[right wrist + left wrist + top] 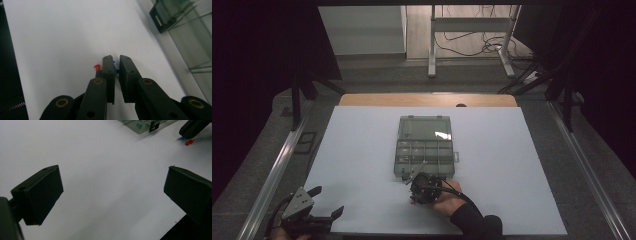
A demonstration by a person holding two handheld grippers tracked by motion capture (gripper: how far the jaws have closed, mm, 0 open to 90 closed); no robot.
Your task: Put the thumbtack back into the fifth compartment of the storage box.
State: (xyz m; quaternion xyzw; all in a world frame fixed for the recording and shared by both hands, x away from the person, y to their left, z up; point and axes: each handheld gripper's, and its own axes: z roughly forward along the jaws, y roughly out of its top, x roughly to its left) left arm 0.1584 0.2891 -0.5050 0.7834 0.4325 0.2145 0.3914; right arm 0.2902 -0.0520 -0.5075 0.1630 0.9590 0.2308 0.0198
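Where right claw [115, 65] pinches blue pushpin [114, 67], pin mostly hidden.

Left gripper [328, 202] rests low, fingers spread wide — right gripper [115, 68] fingers nearly closed.

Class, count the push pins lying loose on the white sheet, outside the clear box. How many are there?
2. A blue push pin sits between the right tool's nearly closed jaws; a red push pin lies just beside that tool. The tool may hide others.
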